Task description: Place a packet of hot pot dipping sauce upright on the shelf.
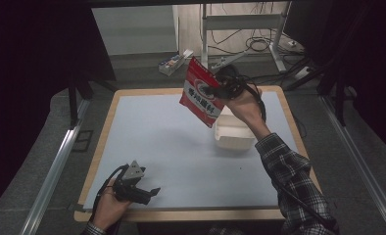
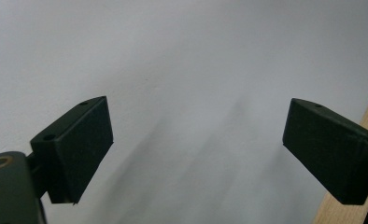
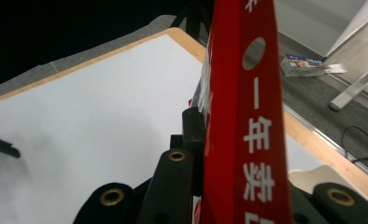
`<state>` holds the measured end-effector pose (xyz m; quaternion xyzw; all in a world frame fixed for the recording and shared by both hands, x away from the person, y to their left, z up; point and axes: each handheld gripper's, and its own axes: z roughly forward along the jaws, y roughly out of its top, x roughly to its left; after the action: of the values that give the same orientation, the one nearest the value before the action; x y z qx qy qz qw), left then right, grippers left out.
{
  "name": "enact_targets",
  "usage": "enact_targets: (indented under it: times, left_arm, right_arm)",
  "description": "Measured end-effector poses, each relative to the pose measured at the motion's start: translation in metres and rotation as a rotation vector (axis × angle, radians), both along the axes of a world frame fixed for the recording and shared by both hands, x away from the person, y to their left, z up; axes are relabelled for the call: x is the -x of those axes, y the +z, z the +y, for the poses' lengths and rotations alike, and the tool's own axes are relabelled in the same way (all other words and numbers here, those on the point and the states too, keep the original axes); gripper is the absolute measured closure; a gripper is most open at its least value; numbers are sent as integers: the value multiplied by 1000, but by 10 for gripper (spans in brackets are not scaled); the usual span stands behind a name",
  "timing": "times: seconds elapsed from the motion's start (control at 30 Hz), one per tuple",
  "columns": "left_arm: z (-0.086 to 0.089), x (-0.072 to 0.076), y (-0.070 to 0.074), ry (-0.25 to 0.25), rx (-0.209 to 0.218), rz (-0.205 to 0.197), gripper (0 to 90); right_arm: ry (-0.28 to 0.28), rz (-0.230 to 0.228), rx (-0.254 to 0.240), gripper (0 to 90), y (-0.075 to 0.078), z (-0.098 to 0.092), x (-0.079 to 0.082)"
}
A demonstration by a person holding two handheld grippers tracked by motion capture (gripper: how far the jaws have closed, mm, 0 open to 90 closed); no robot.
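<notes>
Nearest the high camera, at the front edge of the surface (image 1: pixel 181 161), the left hand-held gripper (image 1: pixel 149 192) lies low in the person's left hand (image 1: pixel 110 205), well in front of and to the left of the white box (image 1: pixel 232 131); in the left gripper view its two black jaws stand wide apart over bare pale surface, with nothing between them and a strip of the wooden edge at the right. Behind the white box and raised above it, the right hand-held gripper (image 1: pixel 211 90) is closed on a red snack bag (image 1: pixel 201 93), which hangs tilted in the air, its upper corner pointing away from the person and its lower corner coming down just above the white box's far left corner. In the right gripper view the red snack bag (image 3: pixel 247 116) is seen edge-on, clamped tight between the jaws, with white characters running down it and a round hang hole near its top. The right hand (image 1: pixel 247 105) and its checked sleeve (image 1: pixel 291 171) reach in over the right side of the white box. On the floor beyond the surface, well behind the white box, lies a small carton (image 1: pixel 171 63) beside grey stand legs and loose cables
</notes>
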<state>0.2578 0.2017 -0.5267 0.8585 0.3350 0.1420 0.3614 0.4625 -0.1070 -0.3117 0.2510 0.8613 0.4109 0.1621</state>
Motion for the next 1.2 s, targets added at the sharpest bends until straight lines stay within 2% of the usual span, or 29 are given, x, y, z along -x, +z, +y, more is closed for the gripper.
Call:
enact_targets:
  times: [0.3, 0.43, 0.8, 0.97, 1.2]
  left_arm:
    - [0, 0, -1, 1, 1, 2, 84]
    - [0, 0, -1, -3, -1, 4, 84]
    - [-1, 0, -2, -9, -2, 10, 84]
    - [-1, 0, -2, -13, -5, 12, 84]
    - [-2, 0, -2, -14, -8, 16, 84]
  right_arm:
    - [-45, -8, -2, 878, -3, -6, -23]
    - [-81, -11, 1, 878, -5, -9, -36]
    - [-123, -23, -3, 878, -11, -15, -64]
    - [-144, -35, 7, 878, -16, -22, -74]
    - [-169, -31, 32, 878, -24, -36, -78]
